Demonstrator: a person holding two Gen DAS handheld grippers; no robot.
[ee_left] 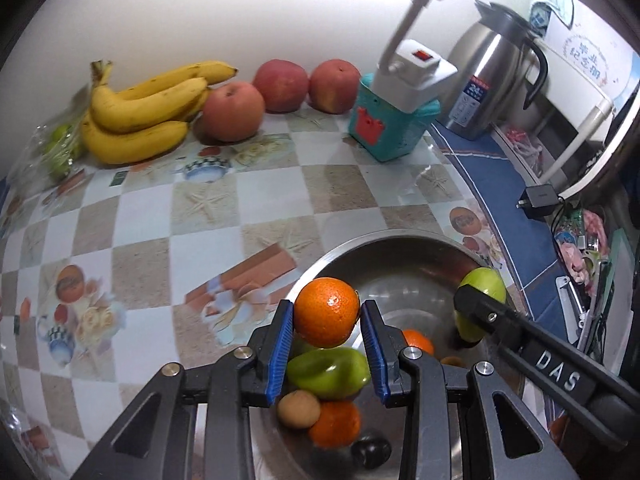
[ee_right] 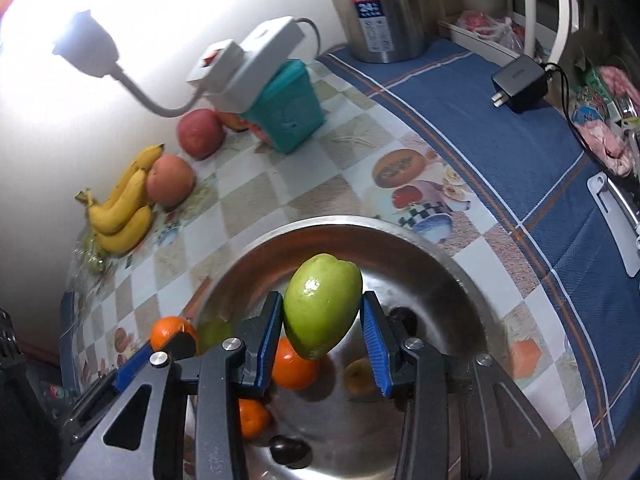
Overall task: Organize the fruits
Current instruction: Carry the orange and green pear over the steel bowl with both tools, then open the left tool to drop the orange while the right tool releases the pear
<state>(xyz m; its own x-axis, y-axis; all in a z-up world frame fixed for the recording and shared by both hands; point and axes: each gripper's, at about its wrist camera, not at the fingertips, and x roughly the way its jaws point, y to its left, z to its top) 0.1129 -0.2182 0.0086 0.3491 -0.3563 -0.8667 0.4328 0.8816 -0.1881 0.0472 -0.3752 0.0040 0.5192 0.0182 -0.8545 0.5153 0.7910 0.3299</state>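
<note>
1. The left gripper (ee_left: 327, 314) has its blue-padded jaws closed part-way on a round orange tangerine (ee_left: 327, 312), pads pressed to its two sides, so the fruit hangs clear of the heap below the jaws.
2. The right gripper (ee_right: 322, 320) grips an oval green mango-like fruit (ee_right: 322, 306) the same way, long axis running up out of the jaws, which stand only as wide as the fruit's waist.
3. Both held fruits hang over the round stainless-steel bowl (ee_right: 452, 264); in my judgement they are being lifted out for sorting, since the loose mix lies right beneath the jaws.
4. Below the left jaws sit a second green fruit (ee_left: 328, 372), a small tan fruit (ee_left: 298, 408), more tangerines and one dark plum-like fruit (ee_left: 370, 450).
5. Well beyond the jaws, by the wall, like lies with like: a yellow banana bunch (ee_left: 140, 114) and three red apples (ee_left: 234, 112), which suggests grouping by kind.
6. Writing: "DAS" in white on the right gripper's black finger (ee_left: 558, 374) beside the left jaws.
7. The tall steel vacuum jug (ee_right: 380, 4) carries a label reading "24"; its smaller print is unreadable.
8. Red Chinese characters on a white sheet (ee_left: 586, 60) far right are too blurred to be sure of.
</note>
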